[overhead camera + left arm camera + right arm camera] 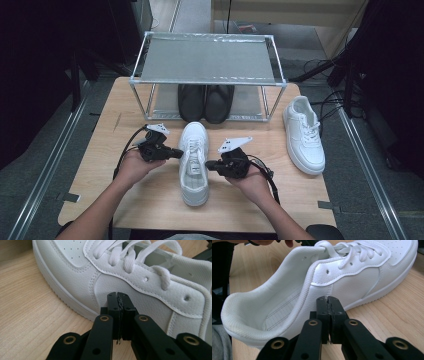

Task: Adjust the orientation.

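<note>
My left gripper (176, 153) has its jaws pressed together with nothing between them, the tips resting against the side panel of the white lace-up leather sneaker (194, 162) that lies in the middle of the pale wooden surface (100, 150). My right gripper (211, 164) is likewise closed and empty, its tips at the opposite side of the same sneaker, nearer the heel. So I have the shoe flanked from both sides, toe pointing away from me toward the metal-framed shoe rack (207, 75).

In the left gripper view the closed tips meet the smooth leather just above the sole rim; in the right gripper view they sit below the padded collar. I judge the shoe light, with a stiff rubber sole and a softer upper that would dent under a hard squeeze. The leather looks slick, so closed tips pushing on it could slide. The padded collar or the heel edge seems the better place to pinch, or I can steer it by pressing both sides evenly.

Farther out, a second white sneaker (303, 135) lies to the right, well apart, and a pair of black shoes (206, 102) stands on the rack's lower shelf.
</note>
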A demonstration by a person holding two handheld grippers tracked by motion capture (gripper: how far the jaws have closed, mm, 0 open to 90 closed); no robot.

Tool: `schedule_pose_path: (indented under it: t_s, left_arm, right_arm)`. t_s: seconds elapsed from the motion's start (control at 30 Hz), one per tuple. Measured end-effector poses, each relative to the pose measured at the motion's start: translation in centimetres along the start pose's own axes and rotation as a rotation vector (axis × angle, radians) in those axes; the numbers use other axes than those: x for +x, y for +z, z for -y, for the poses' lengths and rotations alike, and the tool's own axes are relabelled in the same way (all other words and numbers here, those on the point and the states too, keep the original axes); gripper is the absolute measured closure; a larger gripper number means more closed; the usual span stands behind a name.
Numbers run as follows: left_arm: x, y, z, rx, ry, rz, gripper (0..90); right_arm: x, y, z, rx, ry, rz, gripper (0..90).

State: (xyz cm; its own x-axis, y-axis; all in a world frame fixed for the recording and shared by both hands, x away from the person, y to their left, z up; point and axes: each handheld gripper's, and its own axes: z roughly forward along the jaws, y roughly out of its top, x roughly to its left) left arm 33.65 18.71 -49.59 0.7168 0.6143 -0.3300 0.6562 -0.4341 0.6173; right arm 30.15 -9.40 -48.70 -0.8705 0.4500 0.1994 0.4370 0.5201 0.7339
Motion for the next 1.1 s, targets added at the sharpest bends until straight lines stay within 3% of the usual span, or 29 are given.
schedule_pose_path:
  t_s: [0.2,0.37,0.47,0.63,0.7,1.1]
  left_arm:
    - [0.0,-0.8,-0.2,-0.009,-0.009,0.03,75.0]
    - [-0.6,-1.8,-0.1,-0.036,0.027,0.013,63.7]
    - [-0.6,-2.2,-0.1,-0.055,0.026,0.024,59.4]
    - [-0.3,-2.5,0.0,-0.066,0.021,0.016,52.2]
    - [-0.2,-2.7,0.1,-0.077,0.02,-0.007,50.2]
    - [-0.4,-2.8,0.7,-0.06,0.022,-0.013,45.8]
  right_arm:
    - [-1.0,-1.4,0.0,-0.029,0.008,0.034,83.6]
    - [-3.0,-4.0,0.3,-0.078,0.073,0.085,77.3]
    - [-4.2,-5.3,0.9,-0.097,0.105,0.116,77.0]
    - [-5.6,-6.6,1.3,-0.125,0.128,0.124,74.2]
    - [-6.1,-6.9,1.4,-0.129,0.127,0.122,72.8]
    - [-9.7,-9.8,2.3,-0.15,0.17,0.165,72.0]
